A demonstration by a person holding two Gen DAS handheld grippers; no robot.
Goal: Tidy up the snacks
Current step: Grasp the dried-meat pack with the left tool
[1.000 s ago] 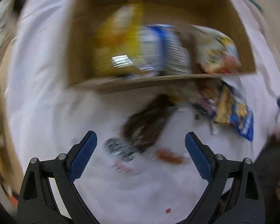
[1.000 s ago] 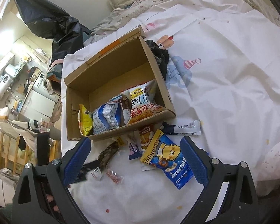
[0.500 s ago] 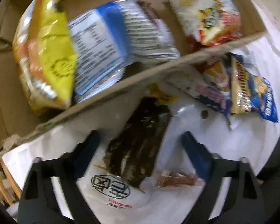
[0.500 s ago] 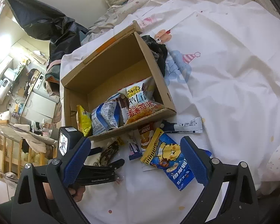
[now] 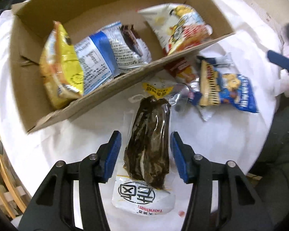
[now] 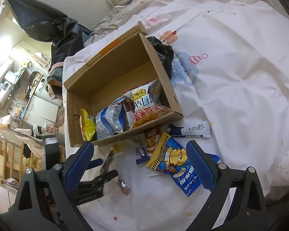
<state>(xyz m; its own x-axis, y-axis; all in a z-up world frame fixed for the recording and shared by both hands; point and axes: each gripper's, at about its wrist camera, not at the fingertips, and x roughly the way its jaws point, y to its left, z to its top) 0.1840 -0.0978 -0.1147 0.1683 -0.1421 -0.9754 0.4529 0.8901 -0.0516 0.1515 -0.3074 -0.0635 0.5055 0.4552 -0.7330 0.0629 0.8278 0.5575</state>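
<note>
Left tool [image 5: 145, 155] closing astride the dark vacuum-packed snack [image 5: 150, 144] — pads not yet touching — which lies on the bed [image 6: 231, 61] before the cardboard box [image 5: 106, 94]. Right tool [image 6: 138, 165] stands wide, empty, above the blue snack packet [image 6: 180, 170].

Place: a lived-in home bedroom.
Bed: a white sheet [image 6: 240, 77] printed with cartoon animals covered it; a rumpled blanket [image 6: 144, 0] lay at its far edge.
Beyond the bed's left edge: a kitchen corner with a white appliance [image 6: 4, 88] and cluttered counters.
Railing: wooden bars [image 6: 7, 154] draped with clothes.
</note>
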